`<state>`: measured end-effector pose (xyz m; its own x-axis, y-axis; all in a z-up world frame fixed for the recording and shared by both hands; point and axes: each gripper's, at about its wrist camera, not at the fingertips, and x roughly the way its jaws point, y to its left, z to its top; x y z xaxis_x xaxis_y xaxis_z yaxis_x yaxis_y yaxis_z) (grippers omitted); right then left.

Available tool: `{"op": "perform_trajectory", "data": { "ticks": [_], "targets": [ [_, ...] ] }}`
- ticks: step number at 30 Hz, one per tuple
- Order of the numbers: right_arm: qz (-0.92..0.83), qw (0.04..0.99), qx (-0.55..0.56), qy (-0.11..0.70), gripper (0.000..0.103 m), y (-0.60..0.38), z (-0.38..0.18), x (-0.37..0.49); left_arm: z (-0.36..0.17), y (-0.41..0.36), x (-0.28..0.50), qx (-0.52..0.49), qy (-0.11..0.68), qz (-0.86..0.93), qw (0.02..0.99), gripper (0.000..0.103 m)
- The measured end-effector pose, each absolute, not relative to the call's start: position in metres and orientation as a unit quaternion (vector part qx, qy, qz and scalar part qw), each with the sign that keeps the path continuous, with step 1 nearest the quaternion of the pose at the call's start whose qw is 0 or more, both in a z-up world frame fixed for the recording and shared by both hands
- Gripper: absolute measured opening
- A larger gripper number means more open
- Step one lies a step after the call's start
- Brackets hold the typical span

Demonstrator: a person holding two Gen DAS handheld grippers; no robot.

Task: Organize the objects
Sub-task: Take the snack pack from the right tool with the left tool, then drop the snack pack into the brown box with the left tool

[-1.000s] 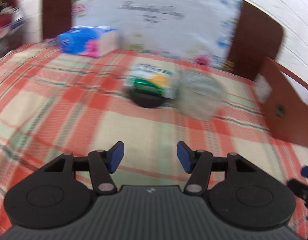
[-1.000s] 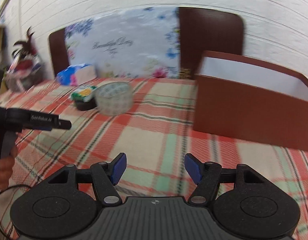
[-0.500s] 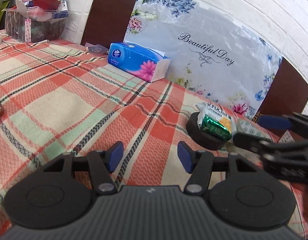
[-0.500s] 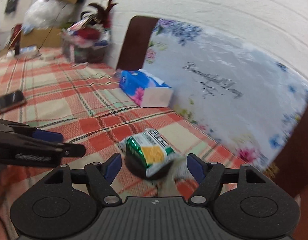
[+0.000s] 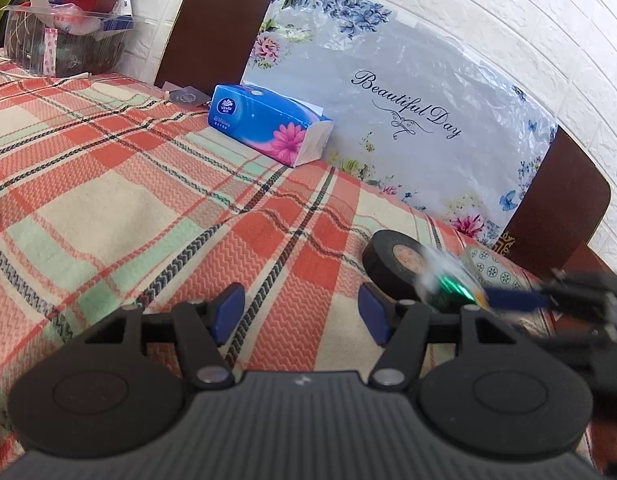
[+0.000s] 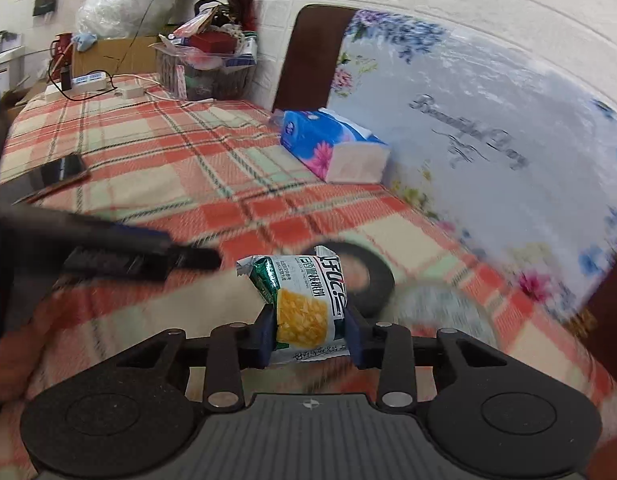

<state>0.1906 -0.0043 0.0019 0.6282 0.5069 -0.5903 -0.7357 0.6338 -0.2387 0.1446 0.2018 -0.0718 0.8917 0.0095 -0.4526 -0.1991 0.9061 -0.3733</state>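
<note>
A green and white snack packet (image 6: 308, 308) with a yellow picture sits between the fingers of my right gripper (image 6: 308, 336). The jaws are closing, and both pads press on its sides. It hangs just in front of a black tape roll (image 6: 372, 280) that lies flat on the plaid cloth. In the left wrist view the packet (image 5: 448, 284) is a blur beside the tape roll (image 5: 392, 268), with the right gripper (image 5: 504, 300) reaching in from the right. My left gripper (image 5: 300, 316) is open over the cloth with nothing between its fingers, left of the roll.
A blue tissue pack (image 5: 268, 124) lies near the floral board (image 5: 408, 92) against the wall. A patterned round tin (image 5: 492, 272) sits right of the tape roll. A phone (image 6: 56, 170) lies at the left, and a cluttered basket (image 6: 208, 68) stands at the far end.
The right gripper swung from the brown box to the packet, closed on it and took it off the tape roll. The left gripper turned left a second ago and has since held still.
</note>
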Motion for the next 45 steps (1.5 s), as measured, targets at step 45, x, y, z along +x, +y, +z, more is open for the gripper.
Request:
{"op": "perform_trajectory", "data": {
  "ticks": [45],
  "targets": [
    [0.103,0.982,-0.031,0.155,0.033,-0.262,0.031,0.099,0.035,-0.132,0.165,-0.043,0.335,-0.34,0.878,0.04]
  ]
}}
